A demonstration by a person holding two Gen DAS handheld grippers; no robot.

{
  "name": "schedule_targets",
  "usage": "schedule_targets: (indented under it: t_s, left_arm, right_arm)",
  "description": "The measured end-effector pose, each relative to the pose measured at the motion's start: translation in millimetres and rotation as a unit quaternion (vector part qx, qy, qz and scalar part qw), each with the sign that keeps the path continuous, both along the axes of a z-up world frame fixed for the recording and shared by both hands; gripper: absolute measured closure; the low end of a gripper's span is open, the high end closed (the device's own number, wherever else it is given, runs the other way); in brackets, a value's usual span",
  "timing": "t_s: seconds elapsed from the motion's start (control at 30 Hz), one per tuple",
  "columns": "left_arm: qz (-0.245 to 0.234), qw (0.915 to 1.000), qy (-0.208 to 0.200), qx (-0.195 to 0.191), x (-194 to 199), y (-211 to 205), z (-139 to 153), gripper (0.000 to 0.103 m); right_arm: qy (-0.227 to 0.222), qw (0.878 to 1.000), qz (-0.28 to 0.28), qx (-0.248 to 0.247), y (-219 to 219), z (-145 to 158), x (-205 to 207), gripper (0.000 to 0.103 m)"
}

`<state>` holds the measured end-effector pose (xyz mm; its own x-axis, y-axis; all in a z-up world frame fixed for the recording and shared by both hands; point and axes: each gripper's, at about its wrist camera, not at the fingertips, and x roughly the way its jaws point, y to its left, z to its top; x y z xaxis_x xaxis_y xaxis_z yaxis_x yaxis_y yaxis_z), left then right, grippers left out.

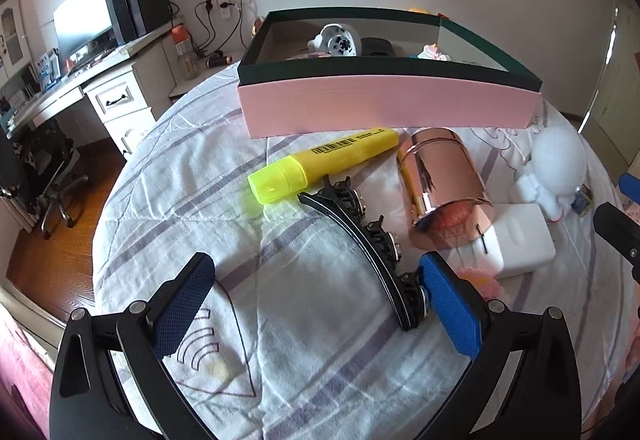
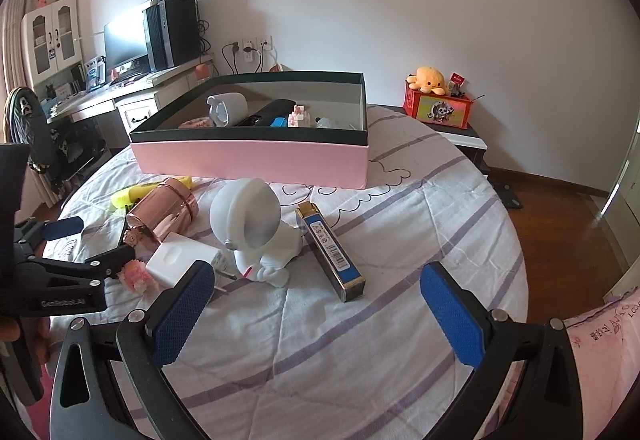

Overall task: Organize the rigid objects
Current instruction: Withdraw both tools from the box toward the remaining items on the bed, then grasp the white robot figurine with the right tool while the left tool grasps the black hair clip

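Observation:
A pink box with a dark green rim [image 1: 384,107] [image 2: 256,159] stands on the bed and holds several items. In front of it lie a yellow highlighter [image 1: 320,163], a black hair clip [image 1: 372,240], a rose-gold cylinder [image 1: 444,183] [image 2: 164,211], a white charger [image 1: 516,244] [image 2: 176,260], a white astronaut figure [image 1: 556,167] [image 2: 248,228] and a blue-and-gold box [image 2: 332,252]. My left gripper [image 1: 316,304] is open; the hair clip's near end touches its right finger. My right gripper [image 2: 316,308] is open and empty, near the astronaut.
The bed has a white quilt with purple stripes [image 2: 360,352]. A desk with a monitor and computer [image 1: 100,39] stands at the left. A side table with an orange plush and a red box [image 2: 436,99] stands behind the bed. There is wooden floor around.

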<state>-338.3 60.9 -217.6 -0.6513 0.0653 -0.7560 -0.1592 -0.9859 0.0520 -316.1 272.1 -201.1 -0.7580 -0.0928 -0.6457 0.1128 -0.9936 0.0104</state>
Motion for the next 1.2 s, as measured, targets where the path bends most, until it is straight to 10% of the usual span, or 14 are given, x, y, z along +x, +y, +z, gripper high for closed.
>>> schedule_targets:
  t_s: [0.4, 0.73, 0.97, 1.2]
  left_arm:
    - [-0.041, 0.9991, 0.012, -0.002, 11, -24, 4, 0.077]
    - [-0.031, 0.9994, 0.011, 0.014, 23, -45, 5, 0.075]
    - [-0.036, 0.9991, 0.021, 0.013, 19, -42, 2, 0.07]
    - [-0.045, 0.9978, 0.028, 0.04, 22, -48, 8, 0.085]
  right_arm:
    - [-0.004, 1.0, 0.004, 0.002, -11, -5, -12, 0.0]
    - [-0.004, 1.0, 0.019, 0.013, -33, -3, -39, 0.002]
    - [-0.03, 0.999, 0.031, 0.014, -39, -11, -53, 0.051]
    - [-0.029, 0.998, 0.049, -0.001, -37, -10, -53, 0.058]
